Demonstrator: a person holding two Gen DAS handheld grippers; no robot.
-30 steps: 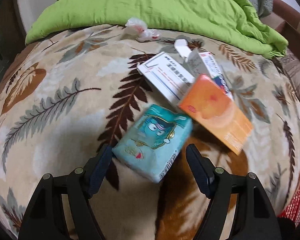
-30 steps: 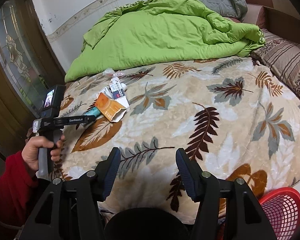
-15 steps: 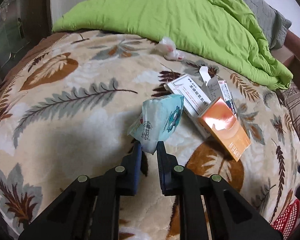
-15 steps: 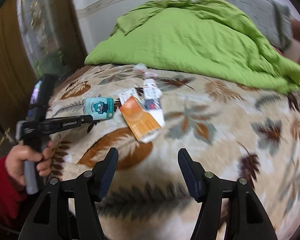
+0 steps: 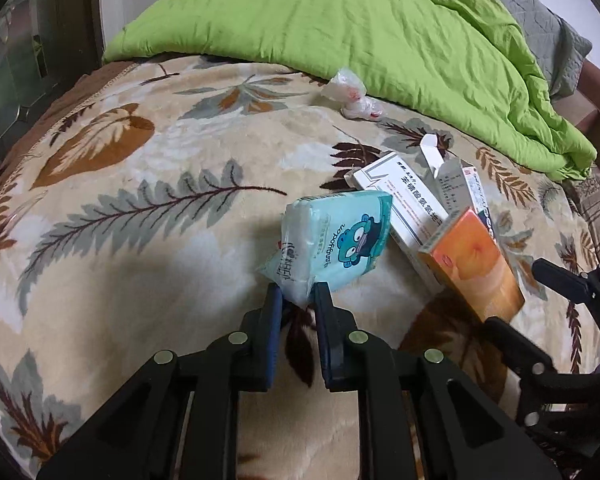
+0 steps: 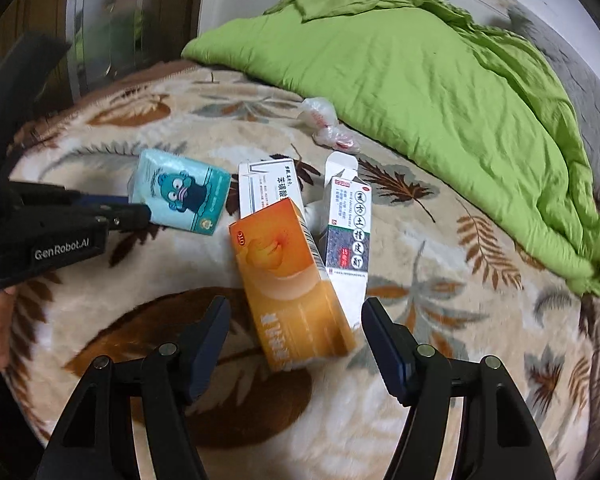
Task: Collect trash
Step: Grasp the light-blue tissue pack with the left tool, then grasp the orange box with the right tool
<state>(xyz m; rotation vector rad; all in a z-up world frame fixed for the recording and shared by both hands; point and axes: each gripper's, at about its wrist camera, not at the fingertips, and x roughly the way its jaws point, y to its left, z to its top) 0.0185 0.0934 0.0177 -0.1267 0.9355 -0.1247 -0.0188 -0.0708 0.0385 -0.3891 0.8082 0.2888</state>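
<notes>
We see the left gripper [image 5: 296, 300] pinching the tissue pack [image 5: 336, 236]; only the right view shows the right gripper [image 6: 296, 320] spread wide, straddling the orange box [image 6: 292, 284].

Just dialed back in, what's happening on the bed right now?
The left gripper is shut on a corner of the teal tissue pack, tipping it up off the blanket. The right gripper is open, its fingers either side of the near end of the orange box. Two white boxes and a crumpled wrapper lie untouched behind.
</notes>
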